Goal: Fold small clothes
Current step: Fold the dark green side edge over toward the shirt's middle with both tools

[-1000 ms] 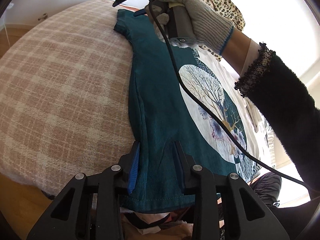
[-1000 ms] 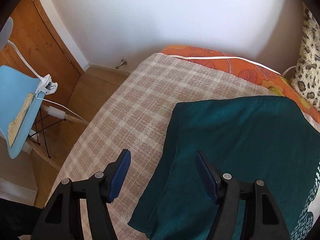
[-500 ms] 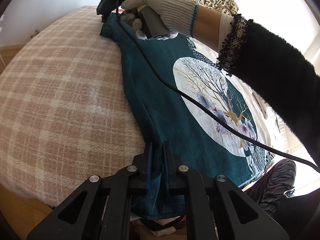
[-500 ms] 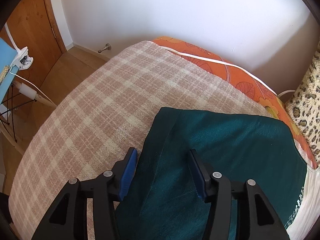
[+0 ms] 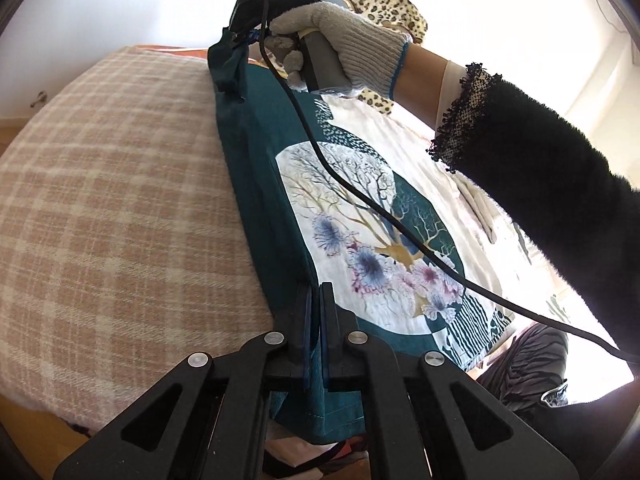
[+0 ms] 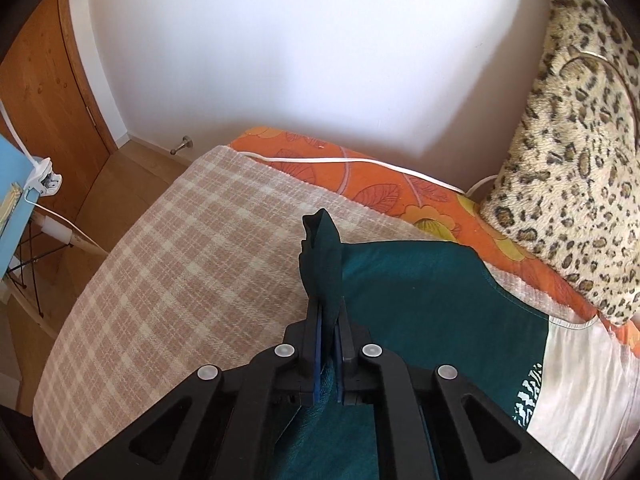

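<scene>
On the checked blanket [image 5: 120, 208] the teal shirt [image 5: 264, 184] lies flat; its left edge is pinched by both closed grippers, left gripper [image 5: 316, 300] near, right gripper [image 6: 329, 320] far. No fold is laid yet.

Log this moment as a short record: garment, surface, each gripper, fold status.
garment: teal shirt with round tree print, lying on the blanket
surface: plaid blanket
left gripper: shut on the shirt's side edge near the hem
right gripper: shut on the shirt's sleeve end, fabric bunched upward
fold status: left edge pinched at both ends, not yet folded over
nearby: leopard pillow
</scene>
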The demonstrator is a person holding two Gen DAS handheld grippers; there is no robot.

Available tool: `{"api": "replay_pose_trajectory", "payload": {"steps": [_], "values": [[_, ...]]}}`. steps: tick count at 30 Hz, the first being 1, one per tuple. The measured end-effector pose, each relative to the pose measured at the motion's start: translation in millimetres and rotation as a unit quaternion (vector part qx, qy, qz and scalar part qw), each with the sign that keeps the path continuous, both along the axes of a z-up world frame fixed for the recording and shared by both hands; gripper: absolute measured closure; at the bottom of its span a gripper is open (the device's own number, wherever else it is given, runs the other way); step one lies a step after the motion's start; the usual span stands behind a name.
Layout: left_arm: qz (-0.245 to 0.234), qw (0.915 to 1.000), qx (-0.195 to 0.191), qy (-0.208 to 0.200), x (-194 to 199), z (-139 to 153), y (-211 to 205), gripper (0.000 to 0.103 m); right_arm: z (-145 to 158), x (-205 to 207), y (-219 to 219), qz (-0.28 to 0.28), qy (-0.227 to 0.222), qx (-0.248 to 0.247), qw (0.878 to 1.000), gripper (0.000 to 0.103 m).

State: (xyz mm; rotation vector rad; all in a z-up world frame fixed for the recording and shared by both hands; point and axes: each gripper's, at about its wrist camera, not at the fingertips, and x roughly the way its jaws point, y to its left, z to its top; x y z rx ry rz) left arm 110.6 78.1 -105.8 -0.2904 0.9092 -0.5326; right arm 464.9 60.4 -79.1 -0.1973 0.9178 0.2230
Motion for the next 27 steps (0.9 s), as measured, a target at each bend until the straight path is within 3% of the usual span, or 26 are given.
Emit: {"api": "replay_pose_trajectory", "payload": {"steps": [5, 10, 14, 17, 23, 25, 27], "values": [[-0.039, 0.9991, 0.016, -0.005, 1.7, 1.9, -38.4, 0.101, 16.9, -16.2, -48.0, -0.029, -0.017, 0.009, 0.999, 0.101], [-0.069, 0.9968, 0.038, -0.013, -4.0, 0.0, -57.4, 0.101, 9.1, -37.3, -102.9, -0.071, -0.037, -0.004, 0.997, 0.101], [-0.092, 0.995, 0.039, 0.009, -8.9, -12.5, -74.0, 0.101, -14.5, -38.4, -154.2, -0.117, -0.01, 0.001, 0.993, 0.101], [-0.111, 0.9924, 0.051, 0.014, -11.0, -19.0, -85.6, 0.101, -25.9, -35.7, -180.7, -0.139, 0.007, 0.032, 0.99, 0.101], [-0.118, 0.9924, 0.029, 0.02, -8.8, -17.1, -90.0, 0.099, -23.2, -38.2, -189.2, -0.136, 0.0, 0.046, 0.99, 0.1], [-0.101, 0.9943, 0.01, 0.033, -3.5, -11.3, -84.0, 0.089, -16.9, -36.8, -189.6, -0.136, -0.006, 0.036, 0.99, 0.099], [-0.079, 0.9962, -0.016, 0.032, 1.9, 0.2, -72.4, 0.084, -7.3, -36.2, -190.2, -0.152, -0.022, 0.004, 0.988, 0.084]]}}
